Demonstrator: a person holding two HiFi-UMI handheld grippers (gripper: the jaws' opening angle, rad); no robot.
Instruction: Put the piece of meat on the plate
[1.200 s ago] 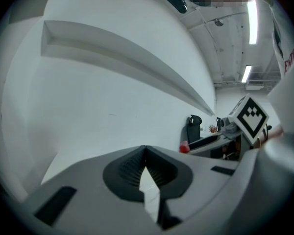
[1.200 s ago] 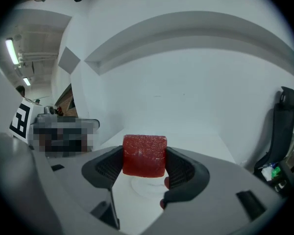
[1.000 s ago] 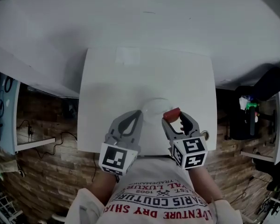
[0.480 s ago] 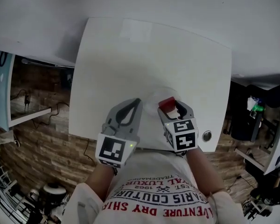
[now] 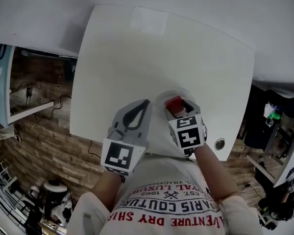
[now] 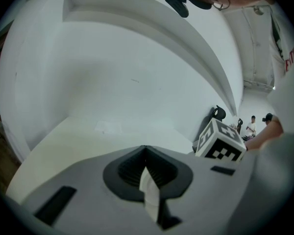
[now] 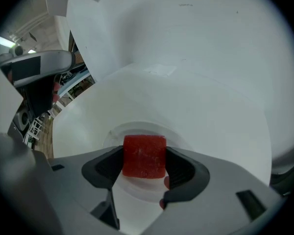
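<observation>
table (image 5: 137, 53): white, squarish top, above a brown wood-patterned floor (image 5: 44, 141)
plate (image 5: 161, 96): white, round, close to the table's near edge, partly covered by the right gripper
piece of meat (image 5: 174, 102): red block, over the plate, clamped between two jaws
right gripper (image 5: 177, 106): closed on the piece of meat
left gripper (image 5: 145, 105): jaws together, nothing between them, just left of the plate

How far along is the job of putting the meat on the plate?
Done: the piece of meat is gripped by the right gripper. In hand: it is held over the plate. Left: set it down and release. The left gripper is shut, empty.
</observation>
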